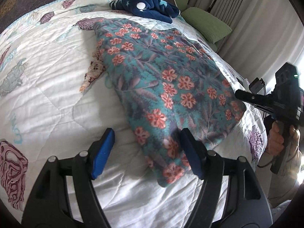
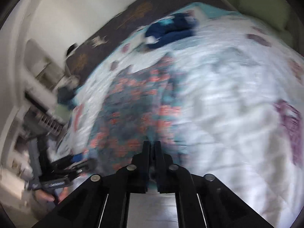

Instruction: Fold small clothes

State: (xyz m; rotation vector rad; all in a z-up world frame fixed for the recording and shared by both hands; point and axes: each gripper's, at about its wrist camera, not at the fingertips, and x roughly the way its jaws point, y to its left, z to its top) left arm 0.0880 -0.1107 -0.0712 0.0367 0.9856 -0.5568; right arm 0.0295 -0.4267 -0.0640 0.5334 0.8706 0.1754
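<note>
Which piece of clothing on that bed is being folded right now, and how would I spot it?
Start from the white quilt printed with shells. In its middle lies the teal fleece garment, spread flat. Its coral-pink flowers set it apart from the dark navy starred bundle bunched up behind it.

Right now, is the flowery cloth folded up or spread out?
Folded. The flowery cloth lies on the quilt as a thick pad with rounded, doubled edges, no sleeves or legs sticking out.

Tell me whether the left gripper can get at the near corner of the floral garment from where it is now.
Probably yes. The left gripper is open just above the floral garment, whose near corner lies partly between the fingers, and nothing covers it.
</note>
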